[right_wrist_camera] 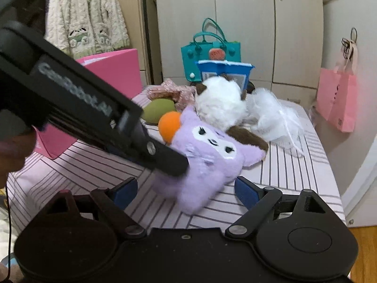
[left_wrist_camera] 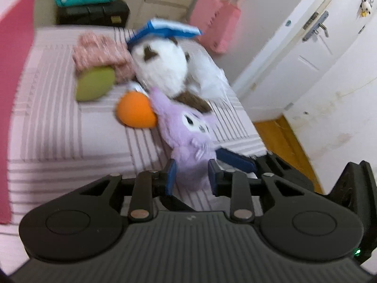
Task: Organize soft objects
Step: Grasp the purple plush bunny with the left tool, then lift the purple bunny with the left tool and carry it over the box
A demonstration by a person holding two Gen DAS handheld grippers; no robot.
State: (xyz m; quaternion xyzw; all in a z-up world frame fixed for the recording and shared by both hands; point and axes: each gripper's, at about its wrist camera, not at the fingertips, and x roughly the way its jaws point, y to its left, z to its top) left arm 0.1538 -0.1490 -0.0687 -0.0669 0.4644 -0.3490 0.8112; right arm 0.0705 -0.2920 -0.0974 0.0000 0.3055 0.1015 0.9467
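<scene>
Barely begun: the left gripper (left_wrist_camera: 191,174) pinches the purple plush (left_wrist_camera: 188,129) (first pick, seemingly). The right gripper (right_wrist_camera: 186,192) gapes empty; the other soft toys (right_wrist_camera: 220,102) lie heaped on the bed (right_wrist_camera: 294,172).

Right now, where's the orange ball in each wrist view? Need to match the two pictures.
Left wrist view: orange ball left of centre, on the striped bed, touching the purple plush toy on that toy's left.
Right wrist view: orange ball just left of centre, partly hidden behind the purple toy's upper left edge.
Shared landmark: the white plush toy behind it, under a blue book.
</scene>
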